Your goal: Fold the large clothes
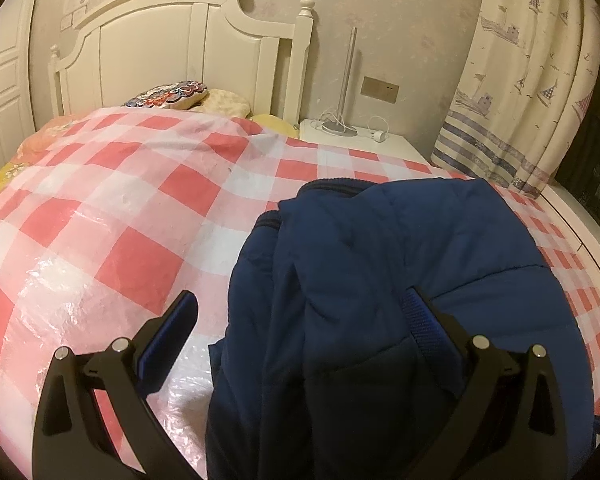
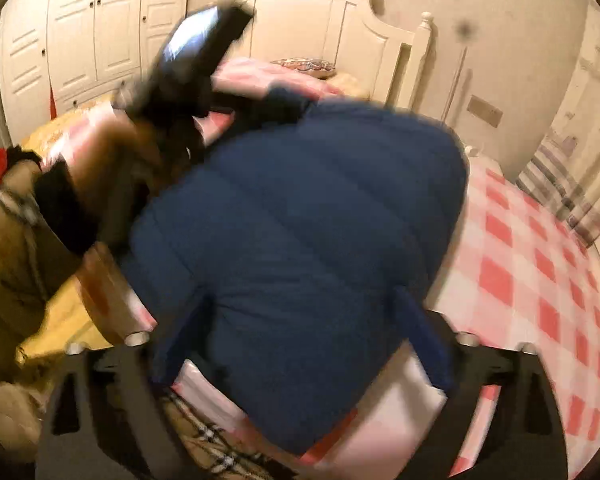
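A dark blue padded jacket (image 1: pixel 400 264) lies bunched on the bed's pink-and-white checked cover (image 1: pixel 112 208). My left gripper (image 1: pixel 302 314) is open and wide. Its left finger hangs over the bare cover and its right finger rests by the jacket's folds without pinching them. The right wrist view is blurred. There the jacket (image 2: pixel 300 220) fills the middle, and my right gripper (image 2: pixel 304 316) stands open over its near part, one finger on each side of the quilted bulk. A person's hand (image 2: pixel 116 148) holds the black left tool above the jacket's far left edge.
A white headboard (image 1: pixel 172 48) and pillows (image 1: pixel 168 94) stand at the far end. A nightstand (image 1: pixel 360 136) with cables and a curtain (image 1: pixel 532 80) are at the right. A wardrobe (image 2: pixel 84 28), a brown coat (image 2: pixel 8 248) and plaid fabric (image 2: pixel 208 436) lie at the left.
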Action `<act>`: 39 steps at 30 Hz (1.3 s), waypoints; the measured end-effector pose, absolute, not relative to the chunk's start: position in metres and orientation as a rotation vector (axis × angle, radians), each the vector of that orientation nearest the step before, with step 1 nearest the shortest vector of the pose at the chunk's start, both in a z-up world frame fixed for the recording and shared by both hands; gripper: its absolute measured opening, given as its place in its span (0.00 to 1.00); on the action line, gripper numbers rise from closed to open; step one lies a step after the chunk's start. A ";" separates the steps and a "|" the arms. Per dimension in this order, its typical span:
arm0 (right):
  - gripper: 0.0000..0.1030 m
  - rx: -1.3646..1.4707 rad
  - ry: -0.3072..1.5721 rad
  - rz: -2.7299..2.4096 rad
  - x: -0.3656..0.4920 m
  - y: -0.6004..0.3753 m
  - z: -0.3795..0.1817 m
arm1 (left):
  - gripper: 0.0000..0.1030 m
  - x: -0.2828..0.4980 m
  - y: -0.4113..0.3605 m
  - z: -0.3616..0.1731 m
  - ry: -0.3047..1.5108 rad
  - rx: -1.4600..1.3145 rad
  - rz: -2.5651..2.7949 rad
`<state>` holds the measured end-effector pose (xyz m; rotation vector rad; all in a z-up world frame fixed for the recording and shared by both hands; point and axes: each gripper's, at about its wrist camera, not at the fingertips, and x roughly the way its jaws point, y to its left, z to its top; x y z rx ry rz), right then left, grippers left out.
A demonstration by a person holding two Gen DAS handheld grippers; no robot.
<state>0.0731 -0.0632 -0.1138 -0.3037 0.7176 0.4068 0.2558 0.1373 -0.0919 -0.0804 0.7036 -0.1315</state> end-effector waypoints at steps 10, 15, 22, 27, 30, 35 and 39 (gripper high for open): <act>0.89 -0.077 0.750 0.450 0.082 -0.103 -0.084 | 0.98 0.231 0.163 -0.101 0.779 -0.192 -0.176; 0.91 0.252 0.901 0.505 0.127 -0.144 -0.107 | 0.98 0.202 0.186 -0.116 0.851 -0.309 -0.249; 0.96 0.354 0.987 0.591 0.152 -0.141 -0.130 | 0.98 0.193 0.204 -0.137 0.924 -0.462 -0.381; 0.80 0.349 0.938 0.614 0.149 -0.142 -0.132 | 0.75 0.201 0.193 -0.139 0.963 -0.488 -0.473; 0.68 0.287 0.854 0.590 0.134 -0.141 -0.122 | 0.62 0.202 0.181 -0.132 0.929 -0.469 -0.440; 0.62 0.237 0.776 0.503 0.140 -0.161 -0.109 | 0.50 0.220 0.139 -0.113 0.893 -0.400 -0.410; 0.60 0.228 0.756 0.381 0.171 -0.206 -0.098 | 0.49 0.265 0.089 -0.108 0.923 -0.408 -0.406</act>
